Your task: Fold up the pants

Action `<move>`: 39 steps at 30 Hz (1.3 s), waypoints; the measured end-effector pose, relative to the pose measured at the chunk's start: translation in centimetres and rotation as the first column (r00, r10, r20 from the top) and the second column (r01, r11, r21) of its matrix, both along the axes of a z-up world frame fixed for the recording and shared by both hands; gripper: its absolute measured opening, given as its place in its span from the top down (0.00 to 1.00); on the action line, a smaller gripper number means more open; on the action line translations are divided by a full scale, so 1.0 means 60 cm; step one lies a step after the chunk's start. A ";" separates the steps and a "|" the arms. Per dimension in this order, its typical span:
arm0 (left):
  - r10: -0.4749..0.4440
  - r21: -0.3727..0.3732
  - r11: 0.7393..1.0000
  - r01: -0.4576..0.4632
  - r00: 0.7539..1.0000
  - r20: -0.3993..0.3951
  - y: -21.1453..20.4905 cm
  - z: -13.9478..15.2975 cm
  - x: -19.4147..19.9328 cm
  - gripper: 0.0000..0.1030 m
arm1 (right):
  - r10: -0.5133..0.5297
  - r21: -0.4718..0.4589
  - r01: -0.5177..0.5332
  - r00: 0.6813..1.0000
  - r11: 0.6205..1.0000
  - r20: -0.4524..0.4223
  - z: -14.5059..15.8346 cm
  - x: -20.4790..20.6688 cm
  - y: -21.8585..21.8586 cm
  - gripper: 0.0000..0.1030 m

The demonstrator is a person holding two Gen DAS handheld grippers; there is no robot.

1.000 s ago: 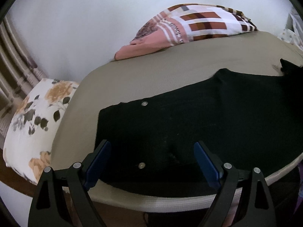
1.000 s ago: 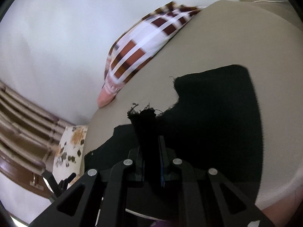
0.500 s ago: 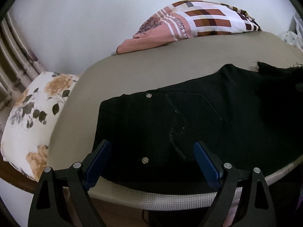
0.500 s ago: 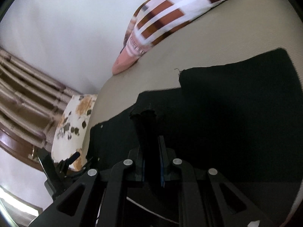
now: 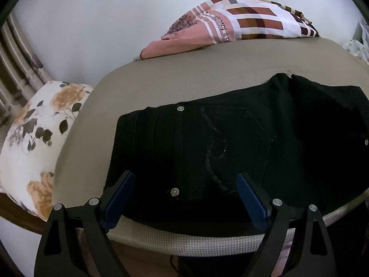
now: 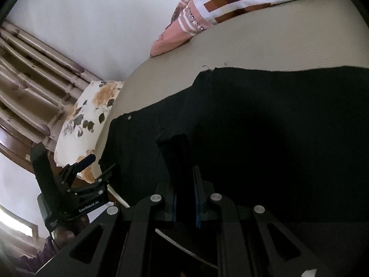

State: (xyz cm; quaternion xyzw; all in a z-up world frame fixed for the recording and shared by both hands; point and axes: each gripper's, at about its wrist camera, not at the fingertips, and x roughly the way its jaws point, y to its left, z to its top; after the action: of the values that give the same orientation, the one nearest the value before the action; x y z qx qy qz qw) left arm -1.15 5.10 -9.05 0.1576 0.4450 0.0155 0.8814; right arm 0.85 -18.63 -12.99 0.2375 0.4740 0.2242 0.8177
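Black pants (image 5: 230,143) lie on a khaki bed (image 5: 184,78), waistband to the left, a back pocket facing up. My left gripper (image 5: 184,194) is open and empty over the near waist edge. My right gripper (image 6: 184,180) is shut on the frayed leg hem (image 6: 175,138) and holds it over the pants (image 6: 276,127), near the waist. The leg is doubled back over the seat. The left gripper also shows in the right wrist view (image 6: 92,166) at the bed's near left edge.
A plaid pink and white blanket (image 5: 233,25) lies at the bed's far side by the white wall. A floral pillow (image 5: 34,138) sits off the bed's left end by a slatted headboard (image 6: 34,80). The bed's front edge (image 5: 184,237) is right below my left gripper.
My right gripper has carried the leg hem leftward over the pants toward the waist, so the leg now lies folded over. The left gripper has tilted down slightly and stayed open.
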 end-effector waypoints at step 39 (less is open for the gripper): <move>0.007 -0.020 1.000 -0.008 1.000 -0.022 0.011 -0.008 0.002 0.14 | -0.027 0.472 0.071 0.995 0.879 -0.100 -0.036 -0.001 -0.143 0.49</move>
State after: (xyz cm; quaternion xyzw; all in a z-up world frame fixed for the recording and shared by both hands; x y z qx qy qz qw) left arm -1.04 5.78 -9.50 0.1474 0.4553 0.0127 0.8779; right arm 0.80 -27.22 -15.14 0.4525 0.4350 0.3016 0.7177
